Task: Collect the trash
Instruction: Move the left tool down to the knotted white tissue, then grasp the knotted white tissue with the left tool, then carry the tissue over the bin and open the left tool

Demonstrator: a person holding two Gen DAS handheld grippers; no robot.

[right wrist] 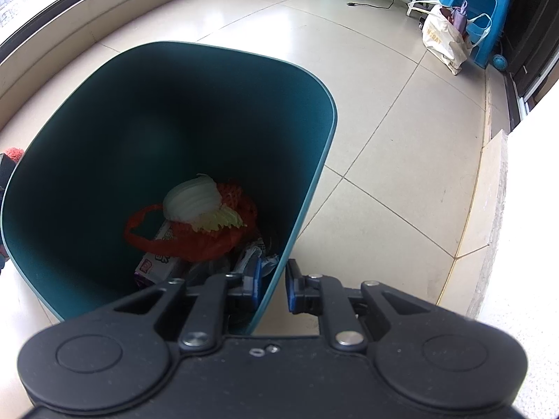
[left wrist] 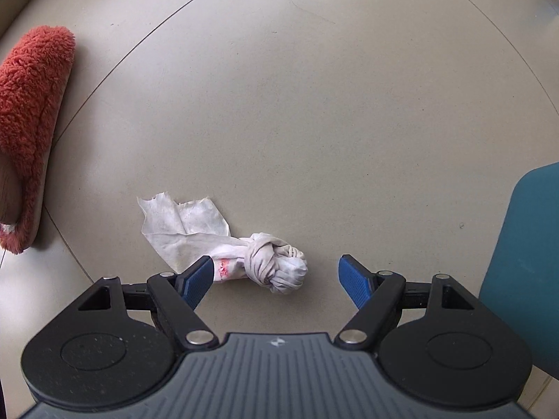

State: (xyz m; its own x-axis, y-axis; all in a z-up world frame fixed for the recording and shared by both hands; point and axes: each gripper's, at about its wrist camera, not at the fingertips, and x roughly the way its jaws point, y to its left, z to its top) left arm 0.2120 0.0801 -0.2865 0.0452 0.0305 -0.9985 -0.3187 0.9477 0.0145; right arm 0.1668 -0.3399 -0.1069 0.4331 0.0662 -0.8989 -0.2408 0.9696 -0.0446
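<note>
A knotted white plastic bag [left wrist: 244, 255] lies on the pale tiled floor [left wrist: 314, 122]. It has a tight knot at one end, a flat crinkled tail at the other, and a small red mark that is too smudged to read. The left gripper [left wrist: 276, 272] hangs over it with its jaws spread wide. The bag's knot sits between the two blue pads, and one pad [left wrist: 197, 281] lies over the bag's middle, but nothing is squeezed.

A fluffy orange slipper [left wrist: 31, 104] lies off to one side, well apart from the bag. The teal trash bin [left wrist: 524, 262] shows at the other edge.

The right gripper [right wrist: 272, 284] pinches the thin rim of the trash bin [right wrist: 314, 174], one pad inside and one outside. The bin is smooth plastic with rounded corners. At its bottom lie a piece of white onion [right wrist: 192, 199], a pale leaf [right wrist: 220, 221], an orange net bag [right wrist: 209, 241] and a purple and white wrapper [right wrist: 157, 265] with print that cannot be read.

Farther off stand a blue plastic stool [right wrist: 478, 10] and a cream shopping bag [right wrist: 443, 38] with letters too small to read.
</note>
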